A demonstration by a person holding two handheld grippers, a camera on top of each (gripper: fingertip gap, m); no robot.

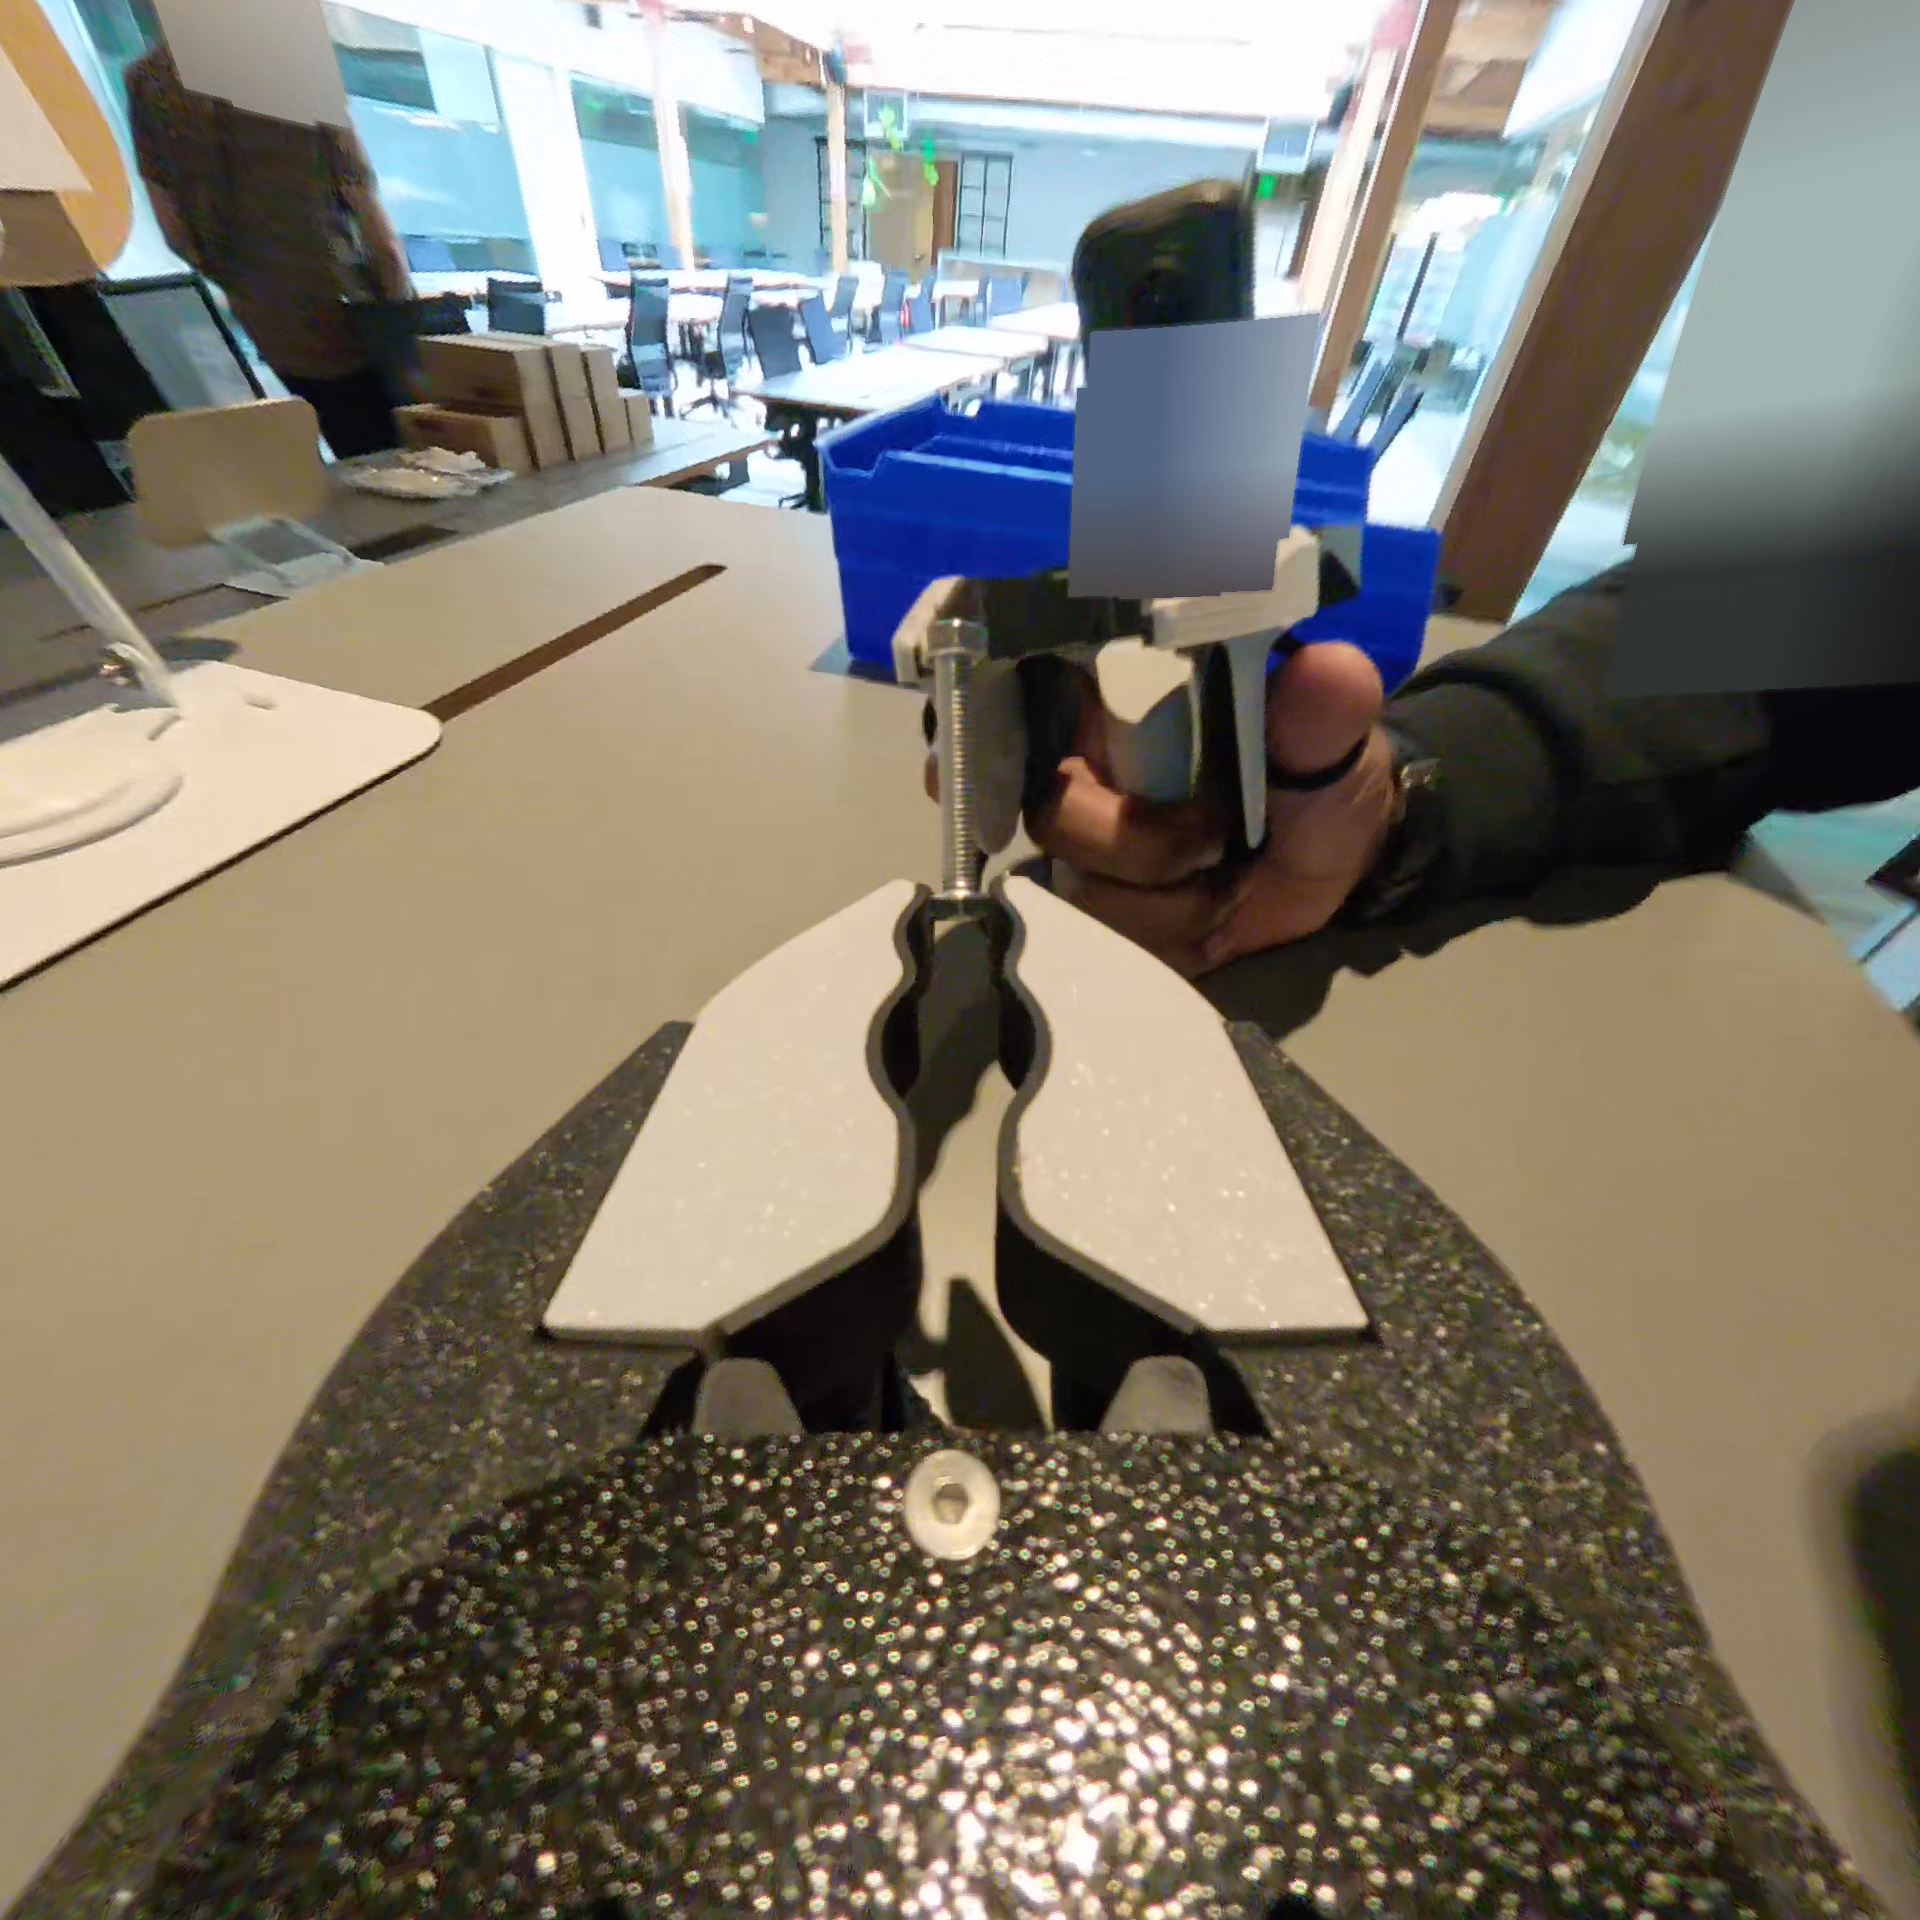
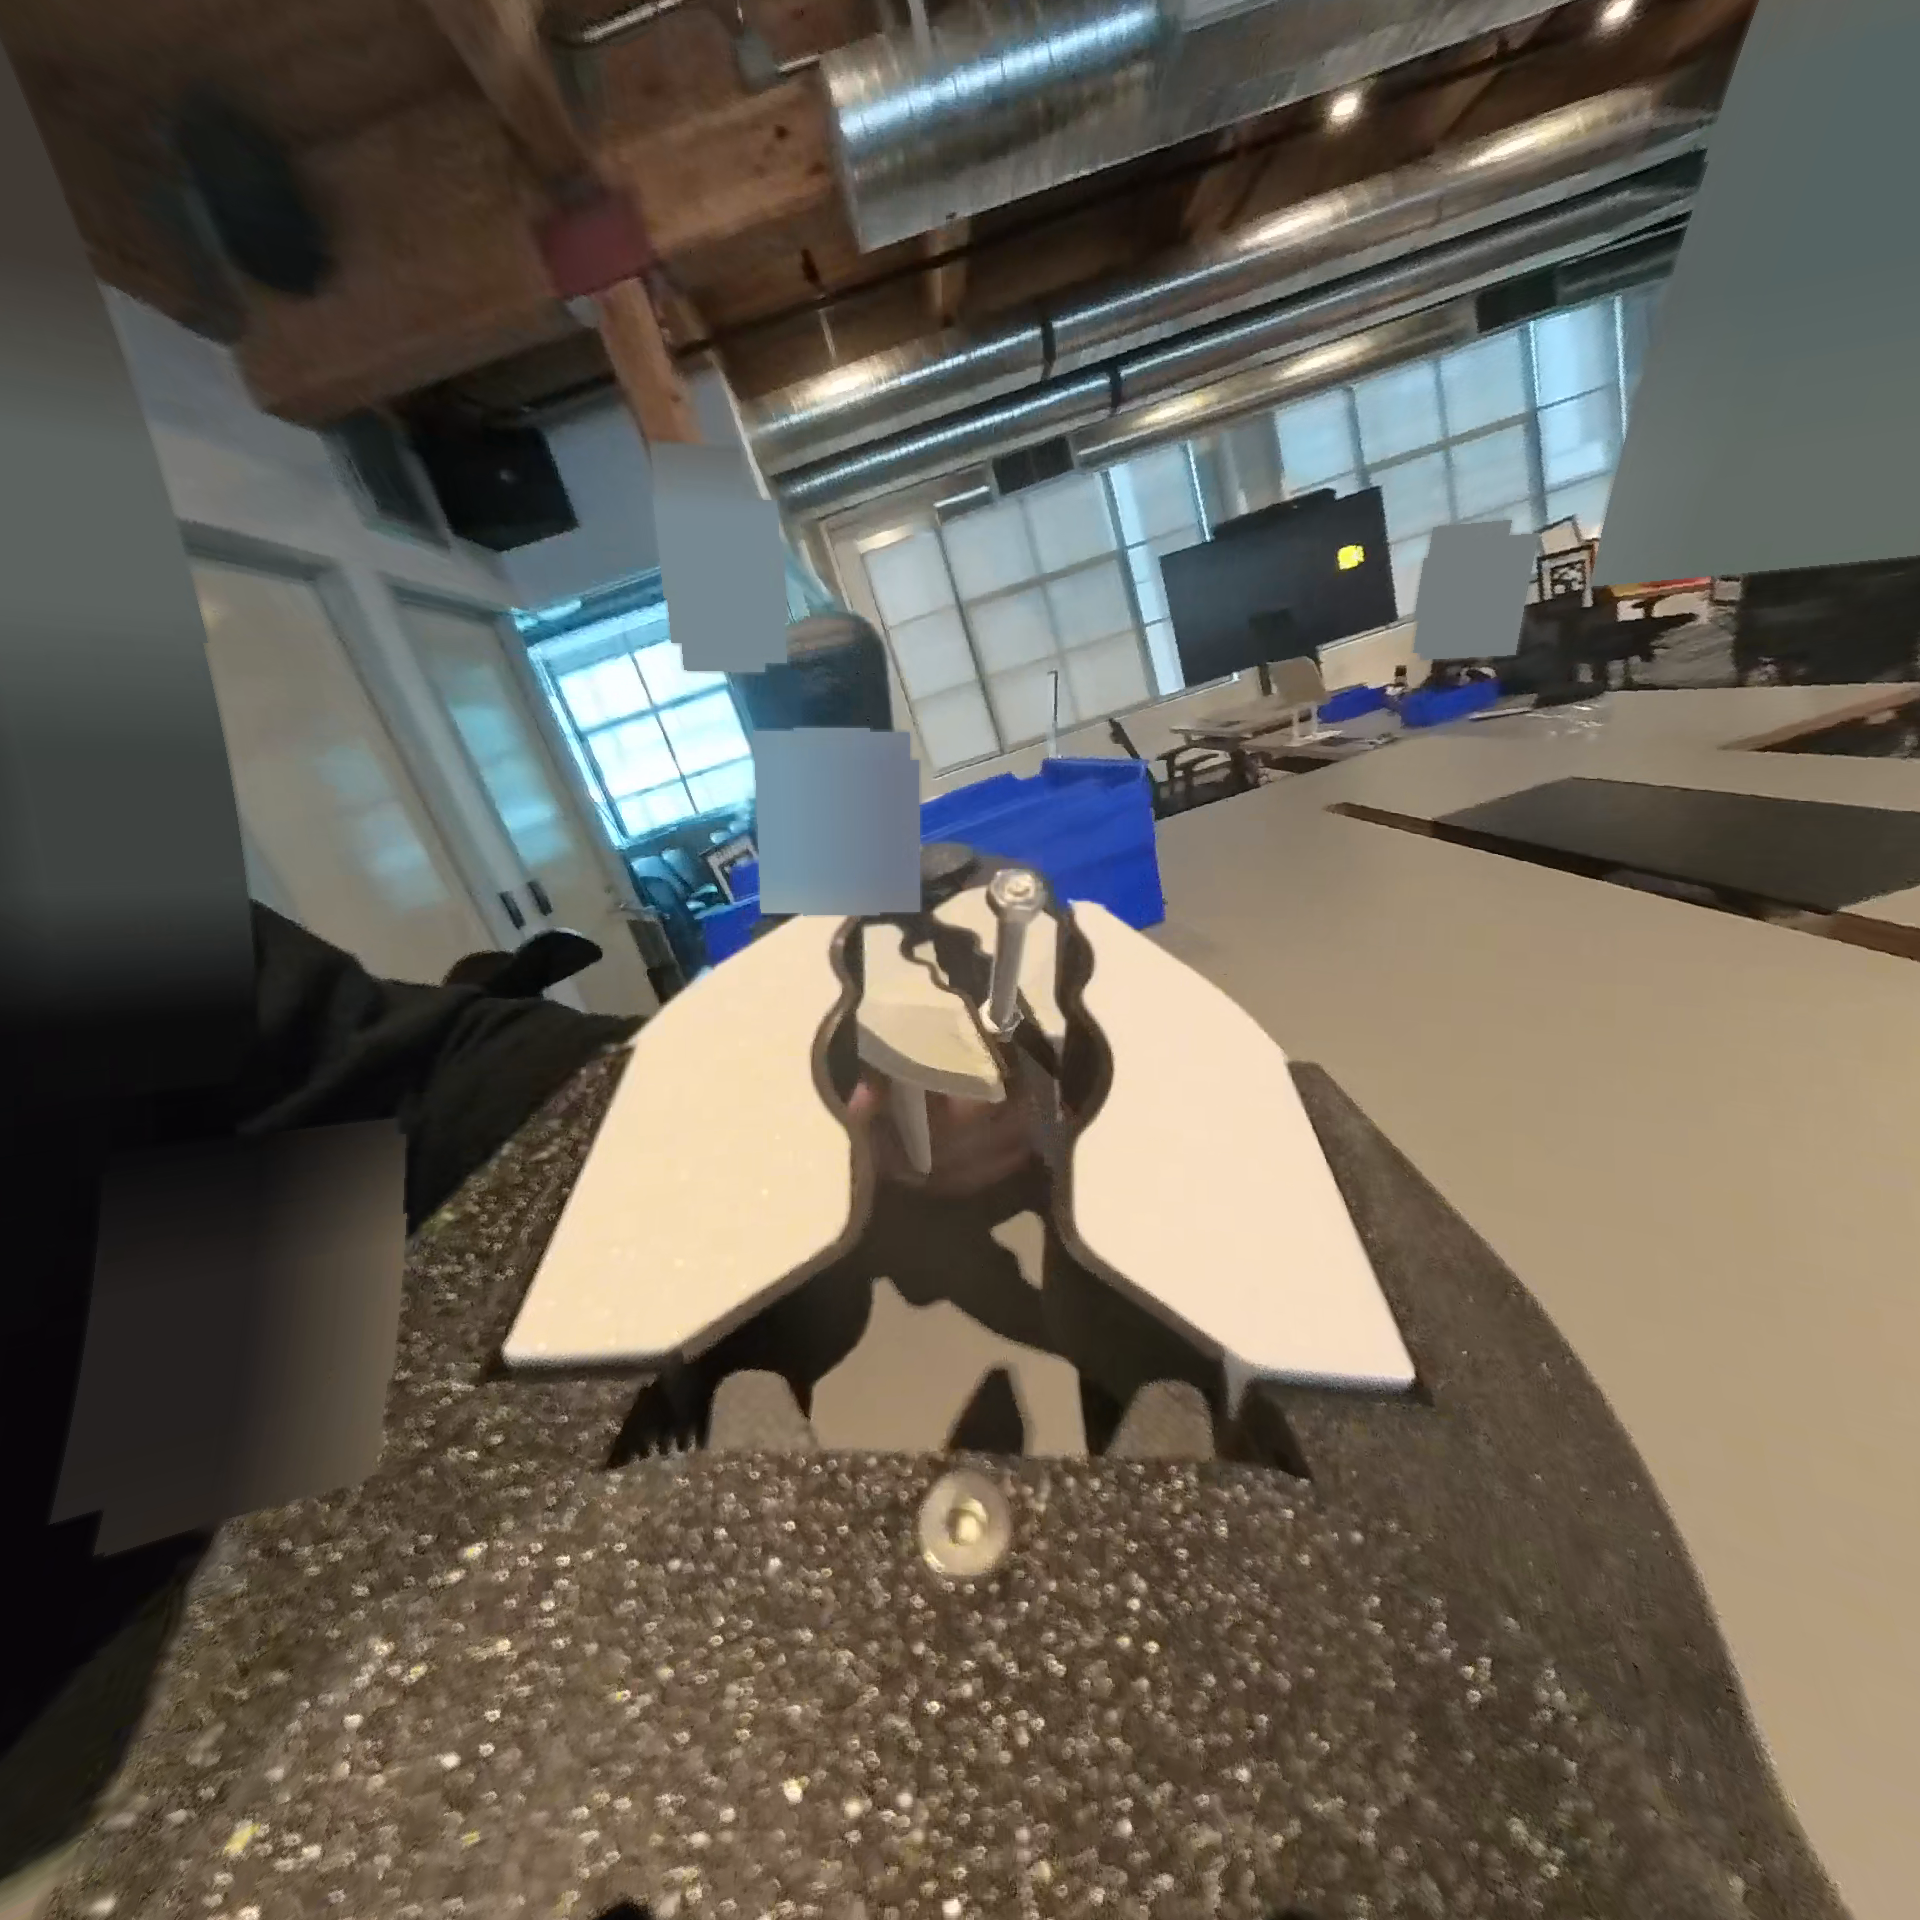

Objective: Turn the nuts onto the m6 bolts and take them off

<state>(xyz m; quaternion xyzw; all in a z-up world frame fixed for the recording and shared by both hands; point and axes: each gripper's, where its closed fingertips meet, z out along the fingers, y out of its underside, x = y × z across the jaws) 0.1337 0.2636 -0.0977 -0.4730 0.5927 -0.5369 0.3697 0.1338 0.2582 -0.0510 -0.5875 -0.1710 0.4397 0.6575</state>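
Left wrist view: the left gripper (image 1: 961, 902) is pinched nearly closed on a small nut (image 1: 961, 906) at its very tips, and the bolt (image 1: 957, 756) stands upright above it, threaded end entering the nut. The bolt's head is up in the right gripper (image 1: 940, 639), which comes in from above, the person's hand (image 1: 1226, 831) wrapped round its handle and resting near the grey table (image 1: 520, 935). A blue bin (image 1: 1351, 582) stands behind. To do this step well, I judge the bolt's axis must stay square to the nut — any tilt risks cross-threading — and the turning should be gentle, with the nut held firmly but not crushed.

Right wrist view: the right gripper (image 2: 1023, 904) looks along the bolt (image 2: 1006, 961) from the head end; its fingers are close together about the head, apparently clamping it, though the contact itself is hard to see. This gripper is tipped steeply — ceiling ducts fill the upper frame — and the left gripper's fingers (image 2: 930, 1049) show beyond, at the bolt's far end.
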